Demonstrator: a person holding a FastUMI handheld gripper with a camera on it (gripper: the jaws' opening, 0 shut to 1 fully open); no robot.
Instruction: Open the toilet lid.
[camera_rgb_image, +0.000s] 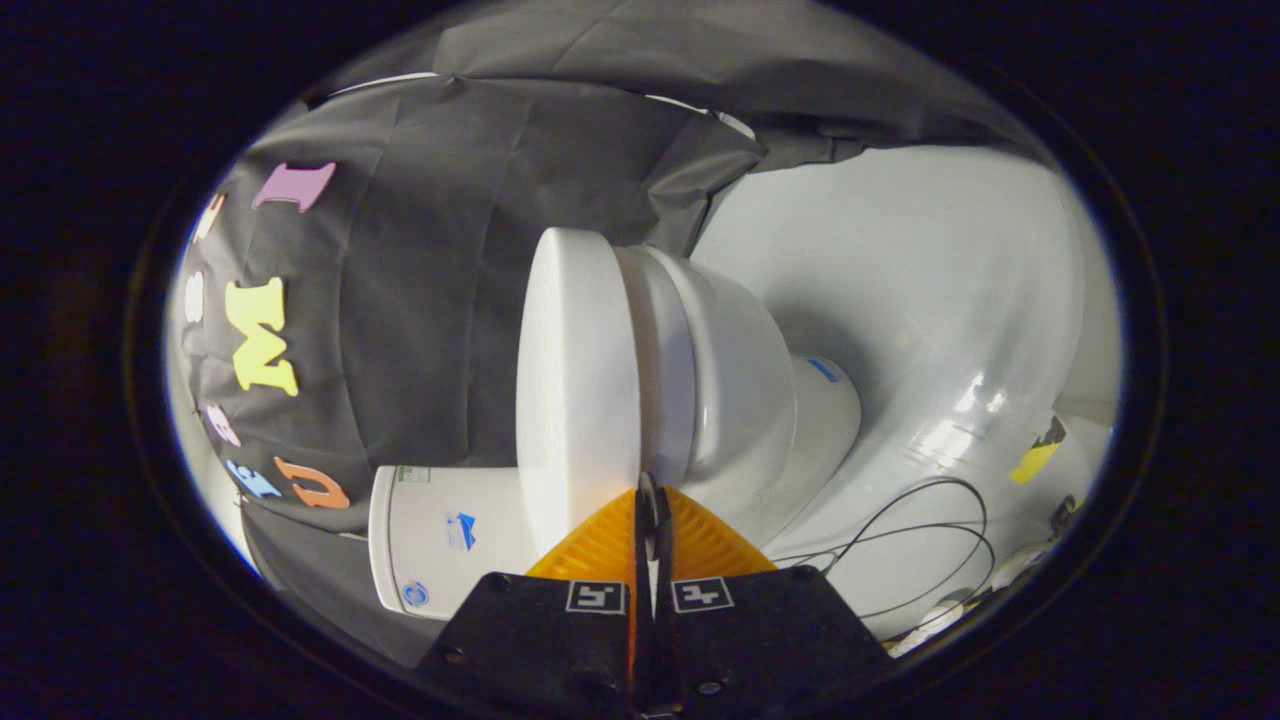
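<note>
The view is rolled on its side, so the white toilet lies sideways just ahead of my fingers. Its lid (575, 390) is a flat white oval lying closed against the seat and bowl (740, 390). The tank (440, 545) sits beside the lid, close to my fingers. My gripper (648, 492) is shut, its two fingers pressed together with nothing between them. Their tips reach the seam where the lid's rim meets the seat; I cannot tell whether they touch it.
The glossy white floor (930, 300) spreads beyond the bowl. Thin black cables (930, 520) loop over it near a small yellow mark (1035, 460). Black cloth (420, 300) hangs behind the lid and tank.
</note>
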